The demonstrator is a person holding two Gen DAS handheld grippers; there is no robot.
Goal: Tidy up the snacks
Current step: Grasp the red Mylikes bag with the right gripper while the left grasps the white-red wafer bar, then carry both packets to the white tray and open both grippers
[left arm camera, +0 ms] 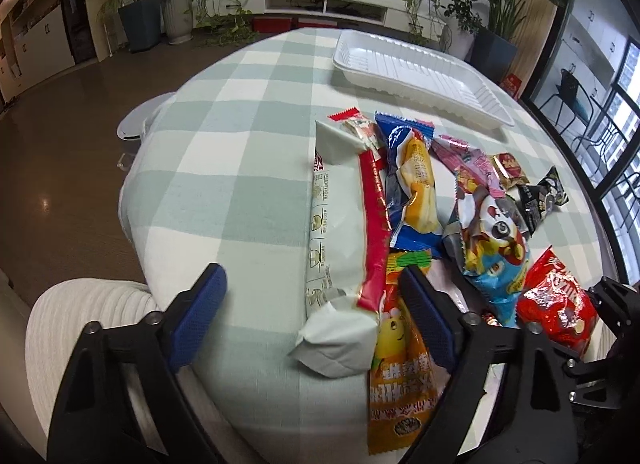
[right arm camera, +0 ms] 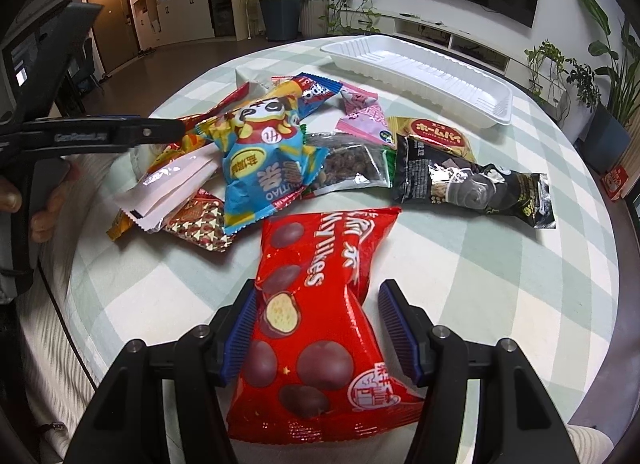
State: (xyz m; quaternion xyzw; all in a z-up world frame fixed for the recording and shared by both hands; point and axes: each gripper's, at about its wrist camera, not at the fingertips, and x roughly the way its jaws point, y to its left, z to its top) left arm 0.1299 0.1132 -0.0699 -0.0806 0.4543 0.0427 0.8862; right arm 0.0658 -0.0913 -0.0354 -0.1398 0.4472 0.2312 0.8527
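A: Where are the two hand-held grippers?

B: The right hand-held gripper [right arm camera: 318, 328] straddles the near half of the red bag [right arm camera: 320, 316]. Its left pad touches the bag's edge, but the right pad stands clear, so the jaws are apart with nothing clamped. The bag lies flat on the tabletop [right arm camera: 500, 264].

A: And the left one?

B: The left hand-held gripper [left arm camera: 316, 316] hangs with its jaws wide apart over the near end of the long white pack [left arm camera: 340, 232]. The pack's folded end lies between the pads, and neither pad presses on it. One finger lies over the orange packet [left arm camera: 400, 376] just beside it.

A: Where should the snacks go?

B: Probably into the white tray [right arm camera: 420, 72], which sits empty, well beyond both grippers, past the heap of packets.

A: How should the right grip be made?

B: Centre the jaws on the bag's pinched waist and close until the film just holds. It looks slippery and puffy, so too hard a squeeze may crush what is inside. Lift straight up, clear of the blue panda bag [right arm camera: 264, 160] ahead.
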